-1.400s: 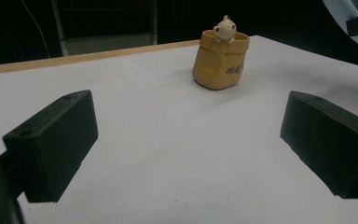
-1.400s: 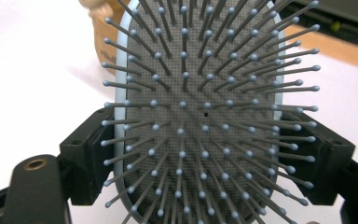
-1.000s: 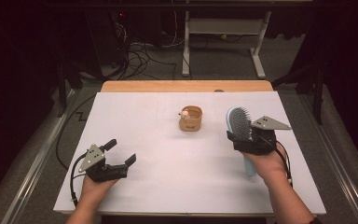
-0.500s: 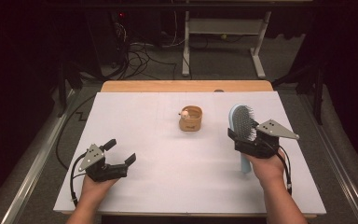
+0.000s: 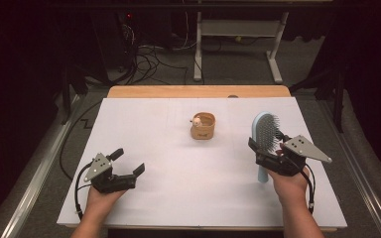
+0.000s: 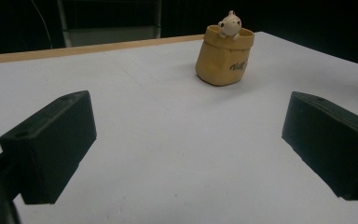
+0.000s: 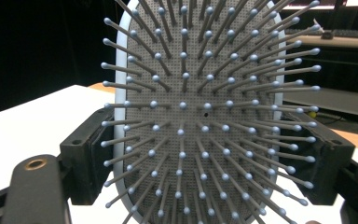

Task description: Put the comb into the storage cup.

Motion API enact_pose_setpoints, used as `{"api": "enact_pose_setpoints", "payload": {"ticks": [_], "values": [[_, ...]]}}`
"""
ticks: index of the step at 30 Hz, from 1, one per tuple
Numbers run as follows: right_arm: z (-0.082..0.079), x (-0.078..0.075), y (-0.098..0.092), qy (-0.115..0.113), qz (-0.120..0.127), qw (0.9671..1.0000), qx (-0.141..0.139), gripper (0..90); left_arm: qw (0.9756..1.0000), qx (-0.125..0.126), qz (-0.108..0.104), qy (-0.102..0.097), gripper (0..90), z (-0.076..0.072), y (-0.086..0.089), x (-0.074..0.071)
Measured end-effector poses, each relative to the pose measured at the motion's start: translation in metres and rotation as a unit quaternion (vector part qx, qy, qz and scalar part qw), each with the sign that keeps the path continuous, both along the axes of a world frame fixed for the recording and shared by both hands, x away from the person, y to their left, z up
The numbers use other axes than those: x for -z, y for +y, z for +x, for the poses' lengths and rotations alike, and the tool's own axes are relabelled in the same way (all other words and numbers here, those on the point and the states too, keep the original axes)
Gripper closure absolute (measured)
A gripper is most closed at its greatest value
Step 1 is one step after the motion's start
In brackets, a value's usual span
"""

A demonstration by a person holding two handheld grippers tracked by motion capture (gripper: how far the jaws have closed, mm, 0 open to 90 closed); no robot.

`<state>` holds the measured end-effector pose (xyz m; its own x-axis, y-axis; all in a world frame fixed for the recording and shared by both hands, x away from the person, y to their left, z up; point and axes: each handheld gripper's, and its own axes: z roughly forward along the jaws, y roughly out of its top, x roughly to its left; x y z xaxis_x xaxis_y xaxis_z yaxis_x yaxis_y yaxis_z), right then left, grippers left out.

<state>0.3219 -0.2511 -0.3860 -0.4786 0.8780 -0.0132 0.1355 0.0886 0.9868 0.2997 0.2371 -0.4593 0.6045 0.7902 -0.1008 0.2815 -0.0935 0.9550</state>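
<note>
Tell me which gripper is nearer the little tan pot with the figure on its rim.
Right. The right gripper, clamped on the blue hairbrush, sits just right of the tan pot and slightly nearer the person. The left gripper is open, farther off at the table's near-left.

We see a white counter (image 5: 178, 198) with a wooden far edge; a small tan pouch (image 5: 203, 127) holding a figurine stands mid-counter.
</note>
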Motion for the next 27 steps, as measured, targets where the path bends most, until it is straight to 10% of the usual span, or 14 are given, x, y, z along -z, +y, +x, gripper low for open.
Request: {"api": "enact_pose_setpoints", "payload": {"ticks": [19, 27], "values": [[-0.008, 0.0, -0.009, -0.008, -0.014, 0.9998, 0.007, 20.3, 0.9997, 0.008, 0.024, -0.007, 1.9, 0.014, -0.023, -0.023], [-0.009, -0.001, -0.008, -0.012, -0.016, 0.9998, 0.009, 20.3, 0.9999, 0.009, -0.005, 0.001, 1.1, 0.031, -0.033, -0.032]]}}
